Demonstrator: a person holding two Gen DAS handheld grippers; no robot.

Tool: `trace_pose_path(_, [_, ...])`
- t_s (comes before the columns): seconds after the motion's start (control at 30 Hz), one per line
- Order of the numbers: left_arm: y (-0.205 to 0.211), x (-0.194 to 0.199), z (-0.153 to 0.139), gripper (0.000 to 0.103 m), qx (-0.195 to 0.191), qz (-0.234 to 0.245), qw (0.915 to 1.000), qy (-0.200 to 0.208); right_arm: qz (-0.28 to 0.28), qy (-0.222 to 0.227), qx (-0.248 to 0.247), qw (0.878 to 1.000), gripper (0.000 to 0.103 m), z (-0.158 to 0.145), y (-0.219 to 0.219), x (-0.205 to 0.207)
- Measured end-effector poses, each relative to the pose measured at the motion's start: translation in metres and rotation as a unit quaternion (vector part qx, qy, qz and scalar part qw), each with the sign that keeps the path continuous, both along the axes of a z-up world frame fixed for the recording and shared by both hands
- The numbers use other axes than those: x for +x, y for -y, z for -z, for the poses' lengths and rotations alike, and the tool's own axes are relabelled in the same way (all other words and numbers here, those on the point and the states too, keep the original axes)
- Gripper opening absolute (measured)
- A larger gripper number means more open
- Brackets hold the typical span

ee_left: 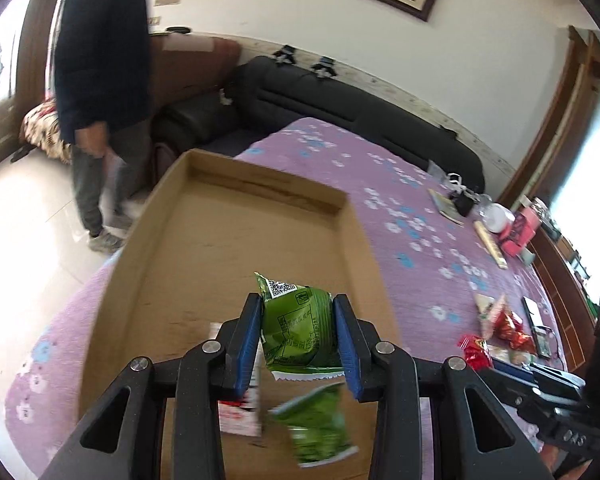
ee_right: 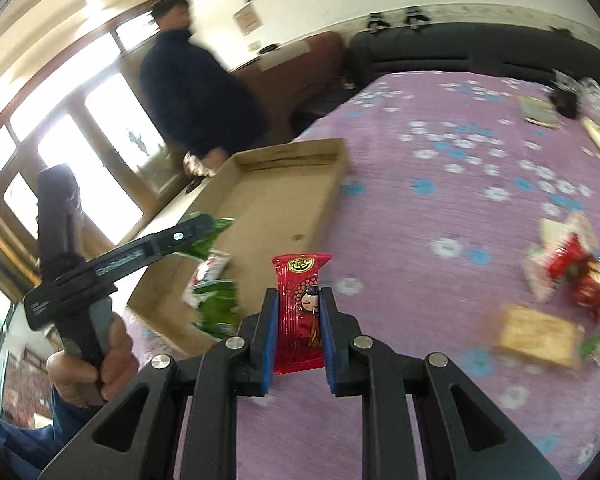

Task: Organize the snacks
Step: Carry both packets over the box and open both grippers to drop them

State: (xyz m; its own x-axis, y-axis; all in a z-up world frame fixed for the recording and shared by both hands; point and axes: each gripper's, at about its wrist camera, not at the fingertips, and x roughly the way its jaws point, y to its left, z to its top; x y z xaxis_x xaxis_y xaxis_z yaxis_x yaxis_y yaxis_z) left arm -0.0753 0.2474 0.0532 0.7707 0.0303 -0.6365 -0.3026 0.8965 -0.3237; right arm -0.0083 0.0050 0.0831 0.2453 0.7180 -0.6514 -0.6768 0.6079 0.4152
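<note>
My left gripper (ee_left: 296, 300) is shut on a green snack packet (ee_left: 298, 332) and holds it above the near end of a shallow cardboard tray (ee_left: 236, 216). Below it in the tray lie another green packet (ee_left: 320, 426) and a red and white packet (ee_left: 242, 416). My right gripper (ee_right: 299, 292) is shut on a red snack packet (ee_right: 302, 308) over the purple flowered cloth (ee_right: 440, 184), to the right of the tray (ee_right: 284, 196). The left gripper (ee_right: 202, 222) shows over the tray's near end in the right wrist view.
A pile of red and pale snack packets (ee_right: 576, 276) and a tan cracker pack (ee_right: 538, 334) lie on the cloth at right. Books, a cup and boxes (ee_left: 496, 224) sit at the far right. A person in dark clothes (ee_left: 104, 92) stands by the black sofa (ee_left: 340, 100).
</note>
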Motion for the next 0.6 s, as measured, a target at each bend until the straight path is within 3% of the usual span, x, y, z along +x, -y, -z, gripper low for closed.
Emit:
trace_pose_path(0.23, [-0.014,0.0,0.015,0.038,-0.011,-0.007,0.9998,-0.013,-0.03,0.011,-0.023,0.999,0.019,0.005,-0.052,-0.012])
trace_pose_path(0.6, [-0.014,0.011,0.027,0.038,-0.016,0.009,0.9996,-0.022,-0.032,0.025,-0.048,0.998,0.019,0.025,-0.085,-0.012])
